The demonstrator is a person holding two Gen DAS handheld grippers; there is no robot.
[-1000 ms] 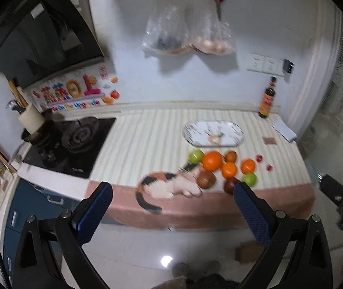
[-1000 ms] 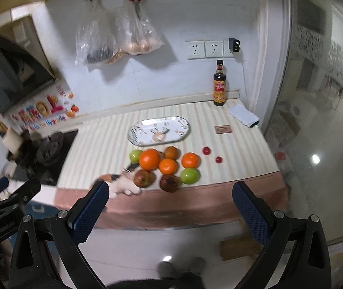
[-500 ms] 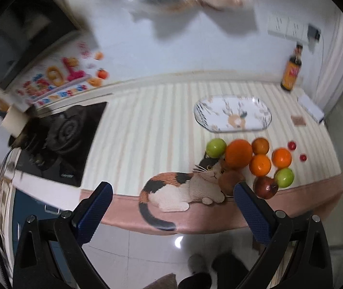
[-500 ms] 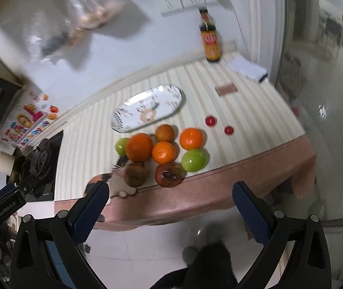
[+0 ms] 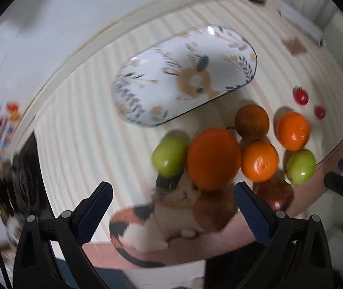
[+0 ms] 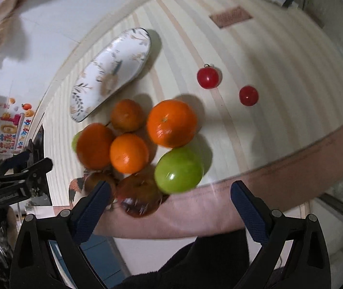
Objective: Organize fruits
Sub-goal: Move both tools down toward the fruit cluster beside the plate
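Fruit cluster (image 6: 144,144) sits on the tabletop (image 6: 279,77) just beyond both wide-open, empty hand-held grippers, left (image 5: 171,214) and right (image 6: 170,213); nearest fruit looks blurred.

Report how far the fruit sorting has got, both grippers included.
Done: nothing visible. The oval deer-print plate holds no fruit.

In hand: nothing. The left gripper and right gripper are both open, poised over the fruit pile at the counter's front edge.

Left: all of it. The large orange, green apple, dark red apple and two cherry tomatoes all sit on the striped counter.
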